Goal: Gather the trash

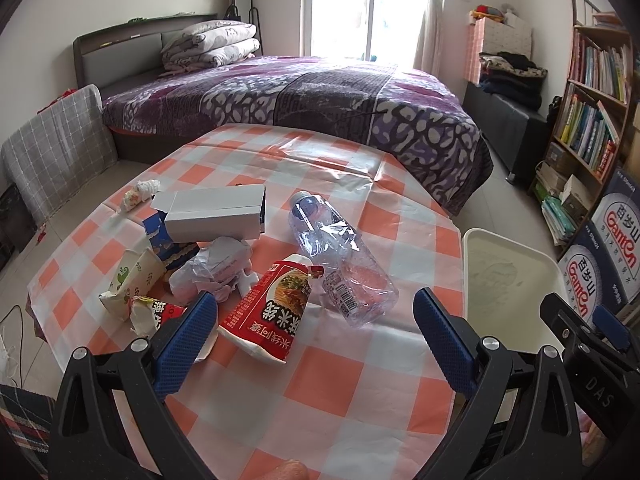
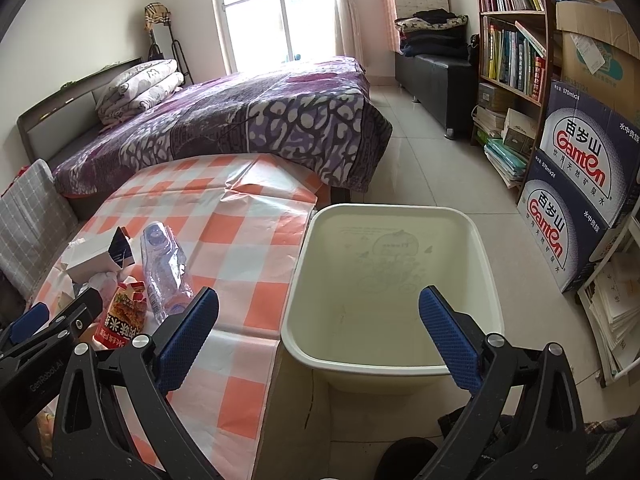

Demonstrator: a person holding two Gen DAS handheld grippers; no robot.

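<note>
Trash lies on the checked tablecloth [image 1: 328,392]: a crushed clear plastic bottle [image 1: 340,256], a red food pouch [image 1: 272,308], a grey carton [image 1: 216,214], crumpled white paper [image 1: 216,268], a tissue pack [image 1: 130,280], a small wrapper [image 1: 150,312] and a tissue wad [image 1: 142,192]. My left gripper [image 1: 316,320] is open and empty, just short of the pouch and bottle. My right gripper [image 2: 320,316] is open and empty, above the near rim of the cream bin [image 2: 400,366], which stands on the floor beside the table. The bottle [image 2: 164,268] and pouch [image 2: 122,316] show at left there.
A bed with a purple cover [image 1: 320,96] stands behind the table. A bookshelf [image 2: 516,48] and stacked water cartons [image 2: 576,184] line the right wall. Tiled floor [image 2: 432,176] lies past the bin. A grey checked chair back [image 1: 60,152] is at left.
</note>
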